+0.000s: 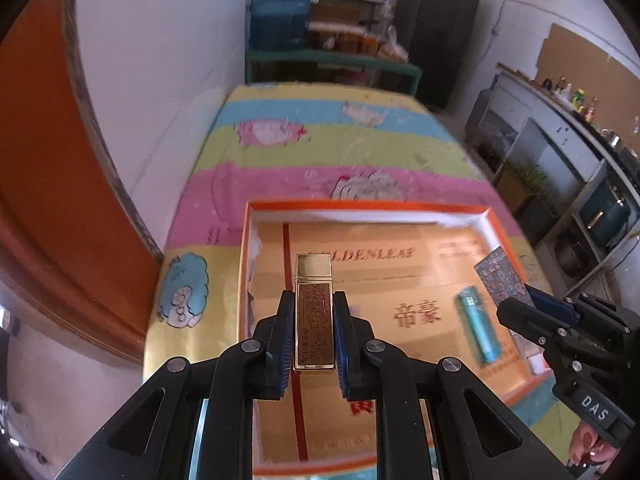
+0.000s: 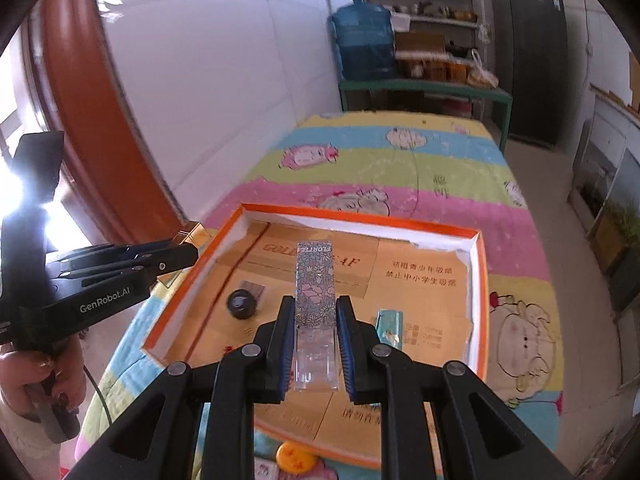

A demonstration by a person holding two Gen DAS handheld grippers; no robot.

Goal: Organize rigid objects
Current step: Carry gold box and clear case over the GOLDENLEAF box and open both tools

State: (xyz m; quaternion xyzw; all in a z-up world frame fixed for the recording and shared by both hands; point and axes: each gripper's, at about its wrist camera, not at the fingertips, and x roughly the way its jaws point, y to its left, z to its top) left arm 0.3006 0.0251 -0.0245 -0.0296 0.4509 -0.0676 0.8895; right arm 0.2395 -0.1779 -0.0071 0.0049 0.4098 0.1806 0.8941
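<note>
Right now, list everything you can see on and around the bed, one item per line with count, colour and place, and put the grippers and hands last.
Tray box: one, orange rim, white walls, gold card lining, on the bed.
Bedsheet: one, striped pink, yellow and blue, cartoon prints, under the tray.
Gold lighter: one, gold and brown, held above the tray.
Floral case: one, floral top, clear base, held above the tray.
Teal lighter: one, teal, lying in the tray's right part.
Black round object: one, black, in the tray's left part.
Orange disc: one, orange, on the sheet outside the tray's near edge.
Water jug: one, blue, beyond the bed.
Left gripper: black, shut on the gold lighter.
Right gripper: black, shut on the floral case.
Left hand: holding the left gripper's handle.
</note>
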